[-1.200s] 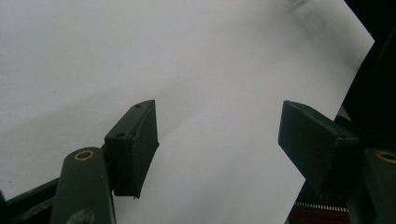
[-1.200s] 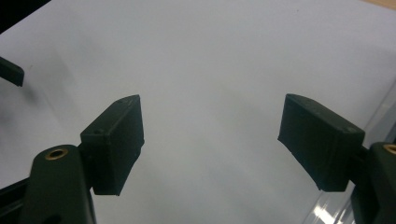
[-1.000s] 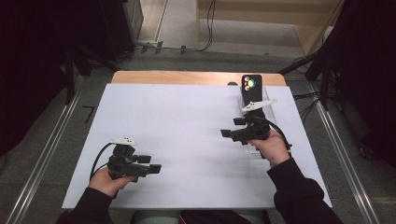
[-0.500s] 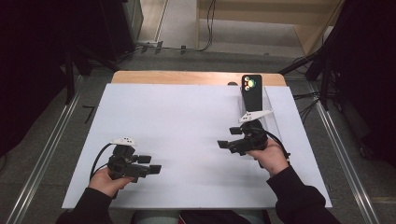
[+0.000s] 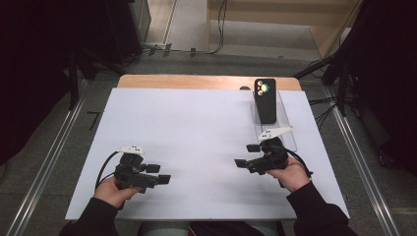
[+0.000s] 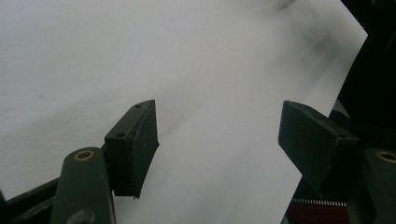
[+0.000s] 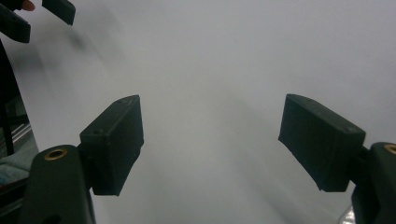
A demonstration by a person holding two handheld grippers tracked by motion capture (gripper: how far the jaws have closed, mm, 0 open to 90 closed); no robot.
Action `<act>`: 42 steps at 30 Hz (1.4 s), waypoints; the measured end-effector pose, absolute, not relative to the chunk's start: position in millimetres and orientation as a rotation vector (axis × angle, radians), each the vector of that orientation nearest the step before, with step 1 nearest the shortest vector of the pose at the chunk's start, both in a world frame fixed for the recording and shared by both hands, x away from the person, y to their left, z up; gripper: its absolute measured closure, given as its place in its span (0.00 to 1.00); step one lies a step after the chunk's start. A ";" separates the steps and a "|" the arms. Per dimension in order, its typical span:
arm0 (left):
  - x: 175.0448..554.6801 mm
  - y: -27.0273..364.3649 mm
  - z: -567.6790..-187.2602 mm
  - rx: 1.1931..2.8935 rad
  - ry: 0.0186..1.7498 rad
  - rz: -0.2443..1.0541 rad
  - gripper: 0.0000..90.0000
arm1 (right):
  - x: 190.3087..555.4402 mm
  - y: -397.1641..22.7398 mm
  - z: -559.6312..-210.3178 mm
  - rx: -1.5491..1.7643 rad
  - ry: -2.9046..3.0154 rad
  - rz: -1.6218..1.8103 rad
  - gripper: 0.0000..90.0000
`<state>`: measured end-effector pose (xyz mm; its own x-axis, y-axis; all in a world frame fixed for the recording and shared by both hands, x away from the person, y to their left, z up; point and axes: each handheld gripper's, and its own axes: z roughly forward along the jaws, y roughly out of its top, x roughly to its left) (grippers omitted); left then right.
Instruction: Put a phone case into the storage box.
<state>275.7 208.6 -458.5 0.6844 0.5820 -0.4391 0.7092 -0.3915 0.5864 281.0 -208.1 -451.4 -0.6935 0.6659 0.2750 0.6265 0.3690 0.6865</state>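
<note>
Both claws empty, jaws wide: left claw (image 5: pixel 156 173) and right claw (image 5: pixel 247 156) low over the white worktop (image 5: pixel 196 132). Phone (image 5: pixel 266 100) upright in clear stand beyond right claw.

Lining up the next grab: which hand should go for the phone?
Right. The right gripper sits near the phone, on the same side, jaws open and empty; the left gripper is far across.
</note>
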 end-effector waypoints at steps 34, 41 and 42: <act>274.3 206.3 -460.2 2.123 0.944 -0.224 0.32 | 242.0 -259.3 -471.6 1.308 2.558 1.131 0.22; 273.2 205.7 -459.9 2.127 0.932 -0.220 0.32 | 239.5 -268.8 -473.3 1.326 2.517 1.124 0.22; 273.4 205.7 -459.9 2.126 0.930 -0.218 0.32 | 239.3 -270.0 -473.2 1.338 2.503 1.120 0.22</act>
